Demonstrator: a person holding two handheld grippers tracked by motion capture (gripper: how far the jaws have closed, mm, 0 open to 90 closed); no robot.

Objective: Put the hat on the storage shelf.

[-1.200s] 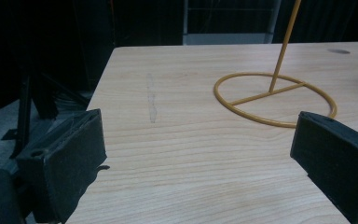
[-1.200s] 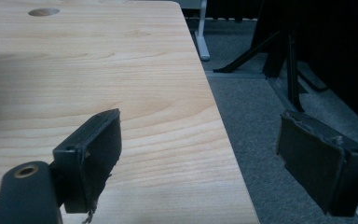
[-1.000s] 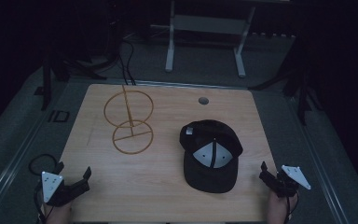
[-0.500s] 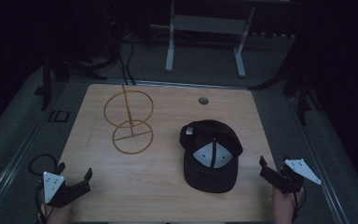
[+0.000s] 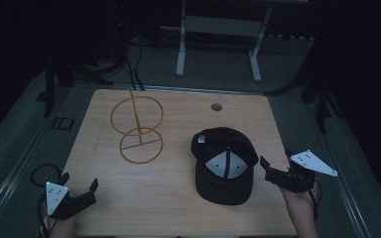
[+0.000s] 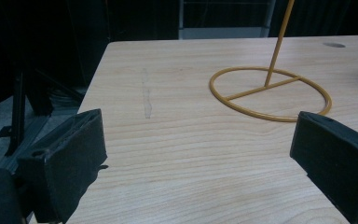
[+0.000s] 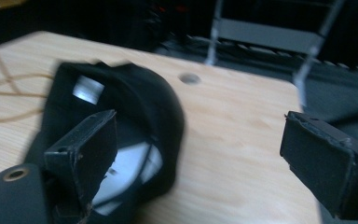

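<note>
1. Left tool [image 5: 77, 194]: near-left corner of the surface [image 5: 178, 213], jaws apart, nothing between them. In the left gripper view it looks across bare wood toward the stand's base ring.
2. Stand [image 5: 138, 130]: yellow wire, two rings on an upright rod, far-left of centre. It stands upright and well apart from both tools. Thin wire, so judged light and easy to tip; hold it steady if anything gets hung on it.
3. Cap [image 5: 224, 163]: black, lying crown-down, pale lining panels facing up, brim toward the near edge. It sits right of centre, well apart from the stand.
4. Right tool [image 5: 273, 174]: just beside the cap's right side, jaws apart, not closed on anything. The right gripper view is motion-blurred; its left jaw stands in front of the cap's edge, and contact cannot be told.
5. Handling judgement: cap is light and soft in the crown, which will fold under a pinch. The brim looks stiffer and flat, so it is the better place to grip; the sweatband edge is second choice. Fabric is not slippery or fragile.
</note>
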